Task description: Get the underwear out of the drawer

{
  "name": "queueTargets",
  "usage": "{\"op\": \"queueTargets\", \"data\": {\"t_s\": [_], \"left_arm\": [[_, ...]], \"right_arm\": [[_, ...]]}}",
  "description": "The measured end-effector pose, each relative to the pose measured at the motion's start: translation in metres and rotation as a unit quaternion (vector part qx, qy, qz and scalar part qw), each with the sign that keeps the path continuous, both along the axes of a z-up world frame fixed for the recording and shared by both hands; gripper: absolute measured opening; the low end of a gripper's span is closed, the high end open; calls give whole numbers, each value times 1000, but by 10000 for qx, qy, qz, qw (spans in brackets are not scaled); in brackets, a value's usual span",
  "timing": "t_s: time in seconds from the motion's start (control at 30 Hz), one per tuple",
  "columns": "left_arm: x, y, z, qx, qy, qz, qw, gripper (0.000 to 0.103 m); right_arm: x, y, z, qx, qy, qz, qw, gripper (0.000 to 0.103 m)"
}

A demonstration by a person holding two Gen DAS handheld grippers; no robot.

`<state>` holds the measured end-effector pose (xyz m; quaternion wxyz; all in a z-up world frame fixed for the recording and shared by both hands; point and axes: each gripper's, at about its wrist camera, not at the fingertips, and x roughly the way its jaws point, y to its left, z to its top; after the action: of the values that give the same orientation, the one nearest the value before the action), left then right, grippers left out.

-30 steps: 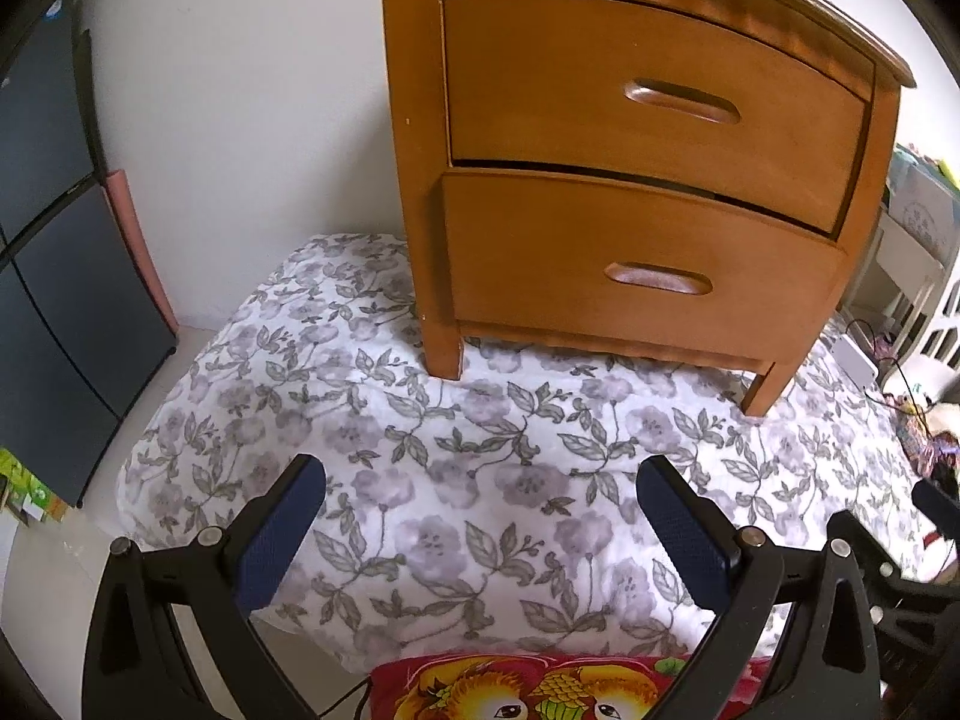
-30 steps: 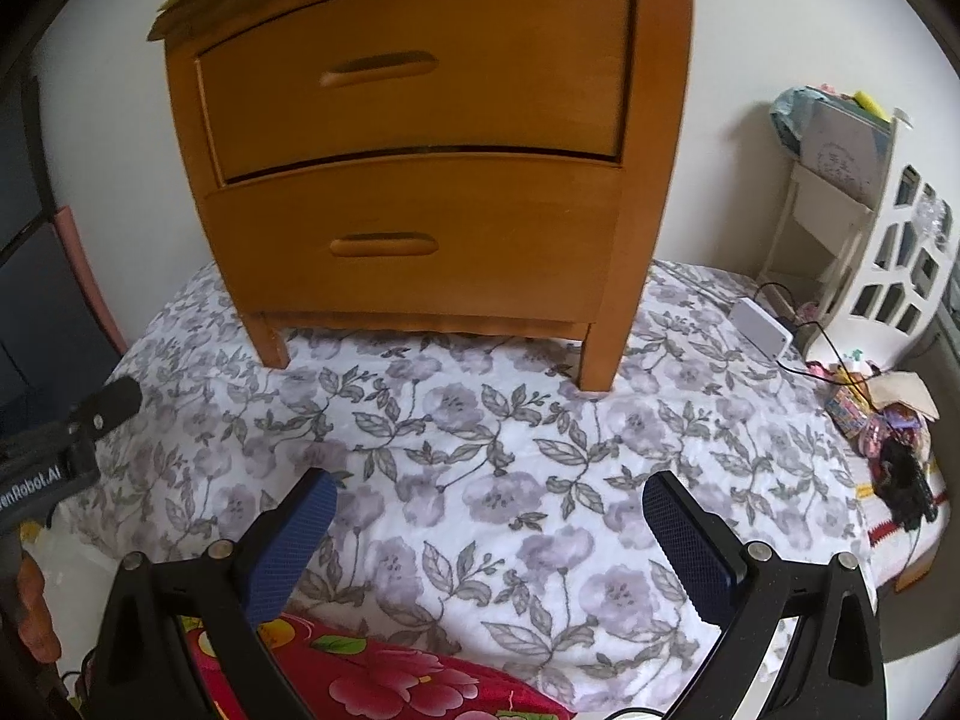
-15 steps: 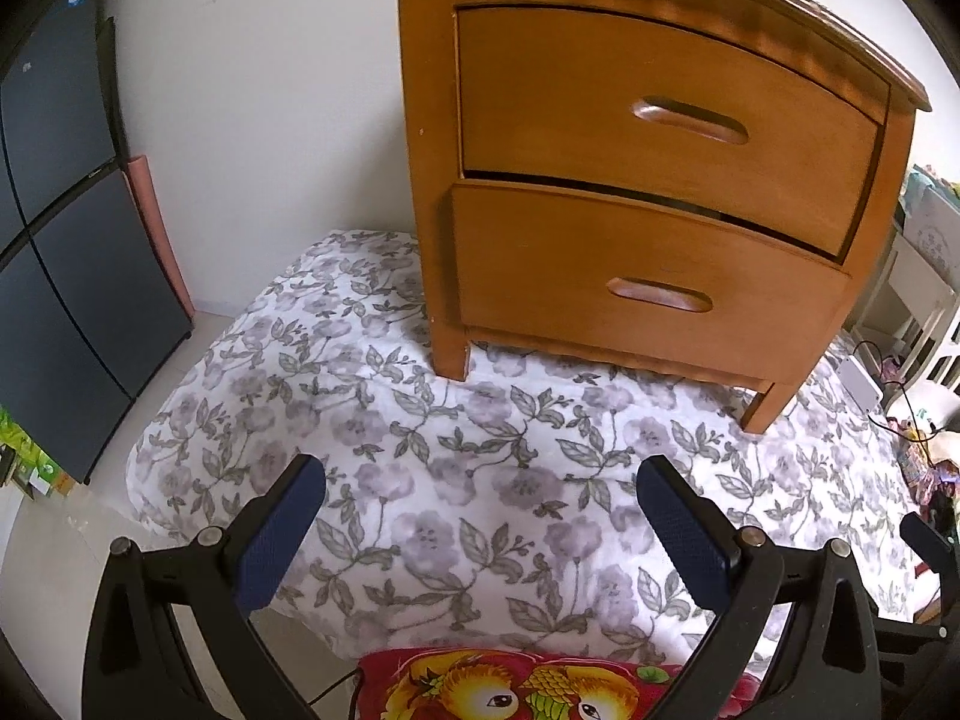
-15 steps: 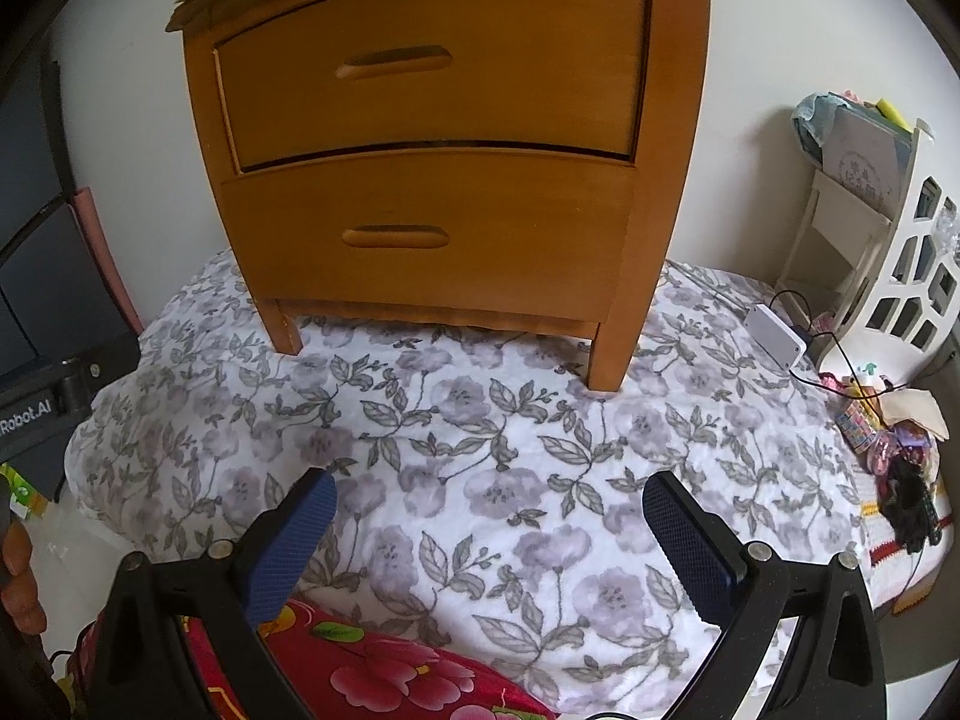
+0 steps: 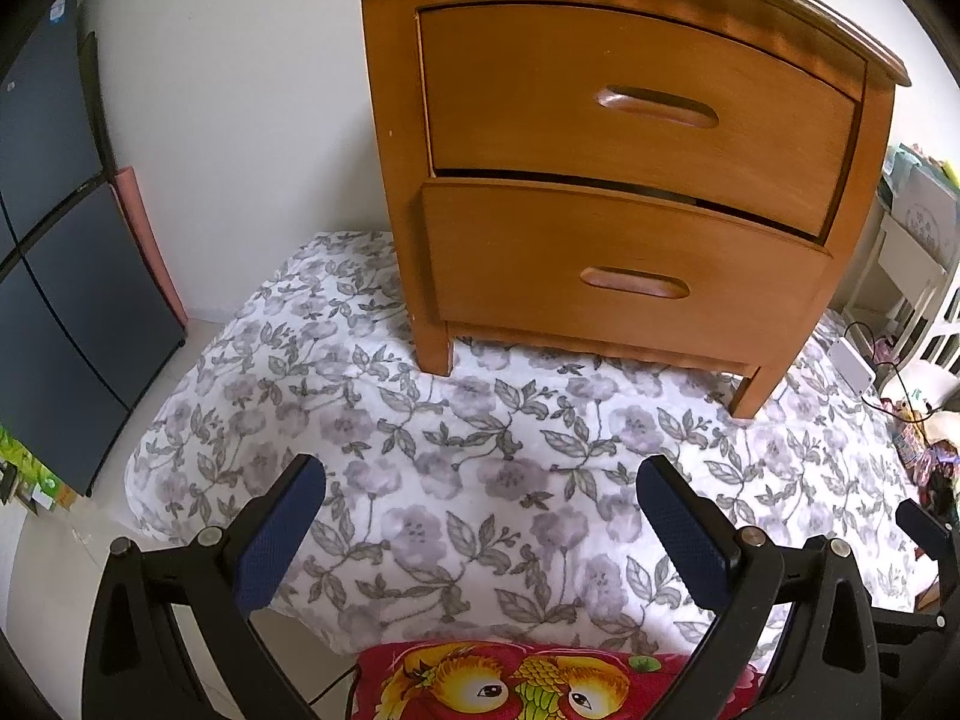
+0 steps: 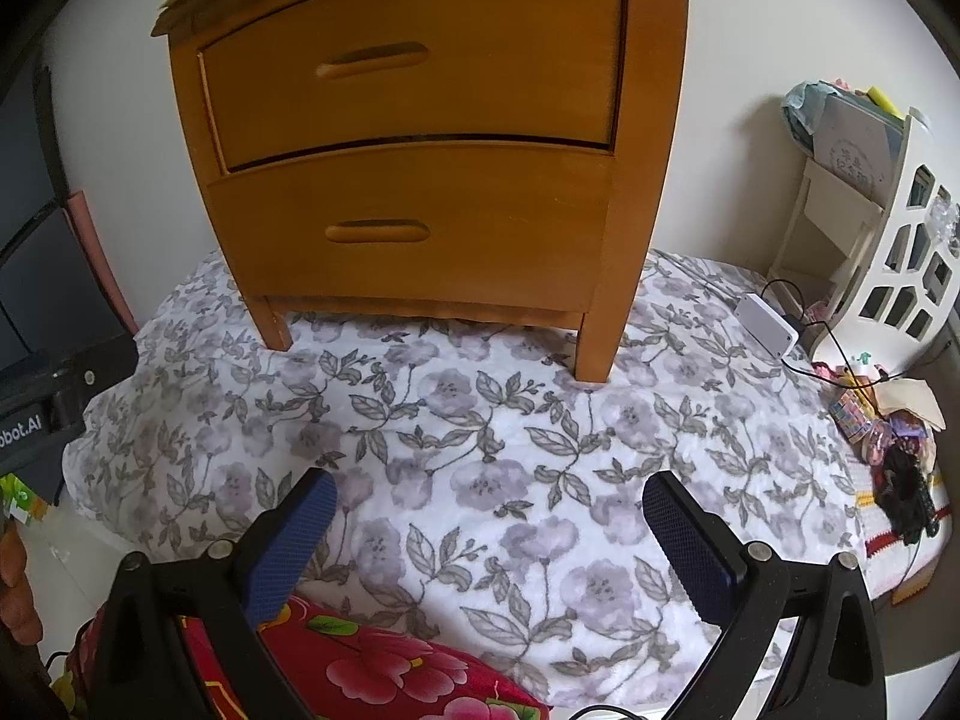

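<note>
Left gripper [image 5: 480,498] spread wide, nothing between the blue pads [image 5: 279,534]. Right gripper [image 6: 489,510] same: wide apart, empty. Both hover over the floral bedspread [image 5: 480,450], lower centre of each frame, well short of the wooden nightstand [image 5: 630,180].

Nightstand fills upper centre in both views and stands on the bedspread on short legs. Upper drawer [image 5: 636,108] and lower drawer [image 5: 624,282] both pushed in; only a thin dark gap between the two fronts, wider toward the right in the left wrist view. Recessed handle slot in each front. Underwear not visible; drawer interiors are hidden, so can't tell which drawer has it.

Room: open bedspread between grippers and nightstand front. Bedspread edge drops off at lower left to pale floor. Dark cabinet [image 5: 54,240] on the left edge of frame. White shelf unit [image 6: 888,228], white power box [image 6: 768,324] with cable and small clutter at right.

Cut off: nightstand top runs out of the right wrist frame. Red printed fabric [image 6: 372,666] partly under the gripper bodies at the bottom edge. Part of the left gripper body shows at the left edge of the right wrist view.
</note>
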<state>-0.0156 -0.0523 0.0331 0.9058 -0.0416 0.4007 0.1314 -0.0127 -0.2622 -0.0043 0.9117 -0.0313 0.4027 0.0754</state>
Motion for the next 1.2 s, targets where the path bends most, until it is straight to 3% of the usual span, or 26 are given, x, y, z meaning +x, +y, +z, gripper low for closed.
{"op": "queueTargets", "data": {"t_s": [1.2], "left_arm": [[4, 6, -3, -281, 72, 70, 9996, 103]], "right_arm": [[-5, 5, 10, -130, -37, 61, 9999, 103]]}}
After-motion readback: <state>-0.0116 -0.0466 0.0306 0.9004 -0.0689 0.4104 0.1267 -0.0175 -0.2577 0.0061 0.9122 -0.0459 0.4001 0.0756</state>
